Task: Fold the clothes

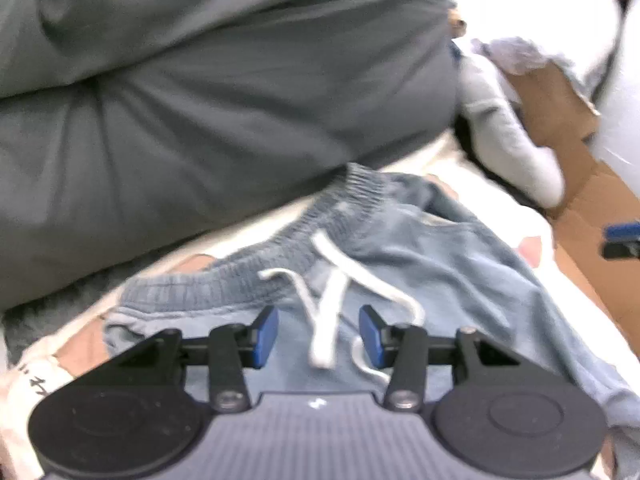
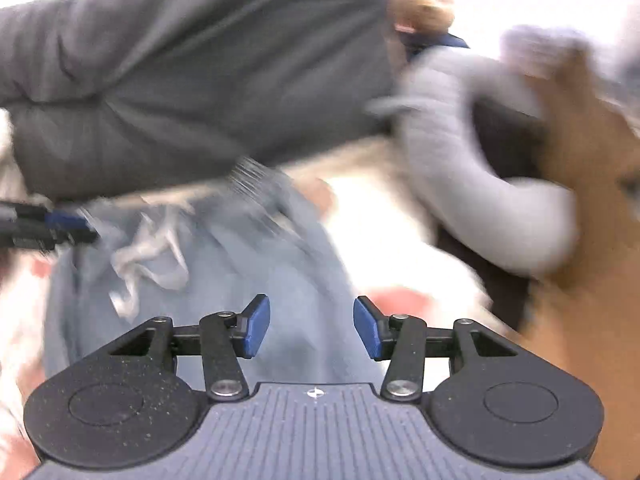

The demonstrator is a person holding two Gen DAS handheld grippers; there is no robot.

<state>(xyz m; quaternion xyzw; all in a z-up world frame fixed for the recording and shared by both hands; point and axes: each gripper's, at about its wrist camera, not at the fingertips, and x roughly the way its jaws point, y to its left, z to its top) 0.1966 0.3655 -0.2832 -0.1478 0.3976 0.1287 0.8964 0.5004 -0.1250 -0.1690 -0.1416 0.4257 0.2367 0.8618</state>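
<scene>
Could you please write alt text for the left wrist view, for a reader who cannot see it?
The open left gripper hovers over light blue shorts, its blue fingers on either side of the white drawstring below the elastic waistband. A large grey cushion fills the background, with a cardboard box at right.

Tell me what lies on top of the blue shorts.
A white drawstring lies loose across the blue shorts, just below the waistband. The left gripper is open over it. What is under the shorts is mostly covered.

Denim shorts (image 1: 420, 248) on white surface (image 1: 516, 216)
</scene>
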